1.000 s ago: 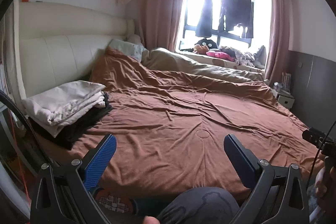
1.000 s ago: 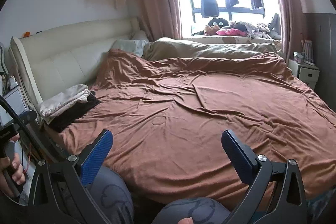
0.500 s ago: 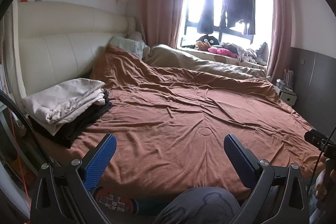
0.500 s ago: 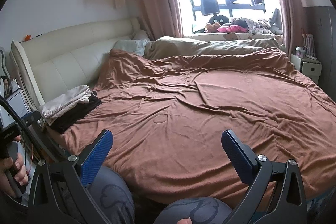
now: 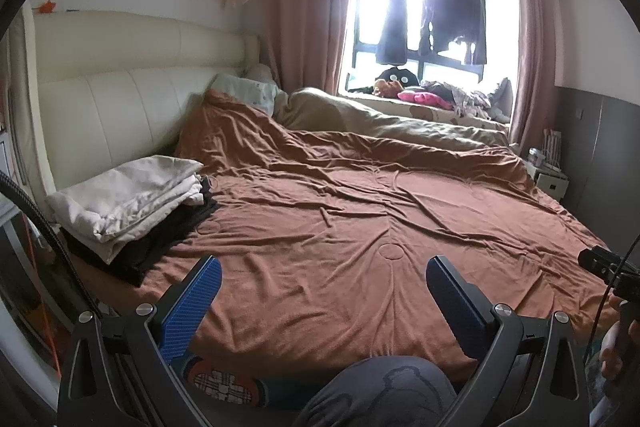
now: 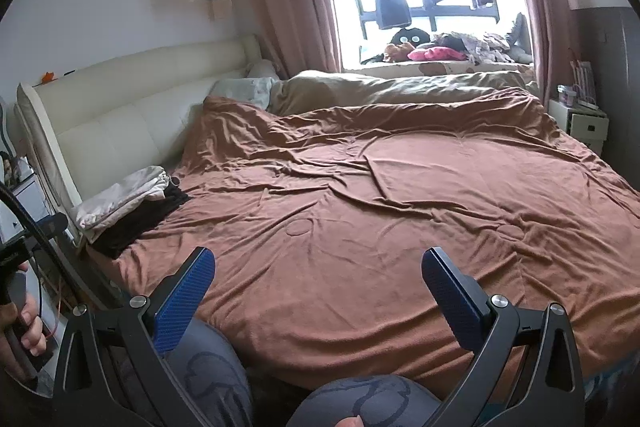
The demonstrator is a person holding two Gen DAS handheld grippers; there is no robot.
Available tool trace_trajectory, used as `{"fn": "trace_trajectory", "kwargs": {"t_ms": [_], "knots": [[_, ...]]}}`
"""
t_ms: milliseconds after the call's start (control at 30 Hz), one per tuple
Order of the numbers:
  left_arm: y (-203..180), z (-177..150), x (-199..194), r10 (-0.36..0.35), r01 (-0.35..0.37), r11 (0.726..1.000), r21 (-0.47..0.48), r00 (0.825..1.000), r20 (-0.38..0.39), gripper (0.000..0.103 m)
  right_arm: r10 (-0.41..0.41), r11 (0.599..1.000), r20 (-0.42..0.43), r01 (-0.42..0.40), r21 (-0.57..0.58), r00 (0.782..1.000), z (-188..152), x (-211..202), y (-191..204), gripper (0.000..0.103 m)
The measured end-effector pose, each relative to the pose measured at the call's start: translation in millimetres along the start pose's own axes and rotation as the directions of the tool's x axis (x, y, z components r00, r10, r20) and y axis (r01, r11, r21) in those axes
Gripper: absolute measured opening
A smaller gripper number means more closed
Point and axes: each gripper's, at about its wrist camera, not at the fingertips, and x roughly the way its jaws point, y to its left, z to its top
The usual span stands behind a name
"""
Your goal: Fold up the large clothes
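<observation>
Nearest the cameras, the left claw (image 5: 322, 281) and right claw (image 6: 318, 273) both hang spread apart and empty above the person's knees. Beyond, the brown blanket (image 6: 380, 211) lies spread and creased across the bed. Further left, folded clothes (image 5: 132, 193) sit stacked by the headboard (image 5: 120, 99); a careless reach could topple that stack.

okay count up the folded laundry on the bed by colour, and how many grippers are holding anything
Folded cream-white cloth stacked on top: 1 pile; layers too bunched to count
Folded black cloth beneath it: 1 pile
Grippers holding something: 0; left gripper and right gripper are both open over the brown bedspread
Total: 2 colour groups in one stack
</observation>
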Motion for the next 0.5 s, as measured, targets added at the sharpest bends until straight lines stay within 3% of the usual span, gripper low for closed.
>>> {"fn": "trace_trajectory", "kwargs": {"t_ms": [500], "knots": [[-3, 5, -12, -0.006, 0.006, 1.000, 0.009, 0.999, 0.038, 0.103, 0.000, 1.000, 0.014, 0.000, -0.001, 1.000, 1, -6, 1, 0.103]]}}
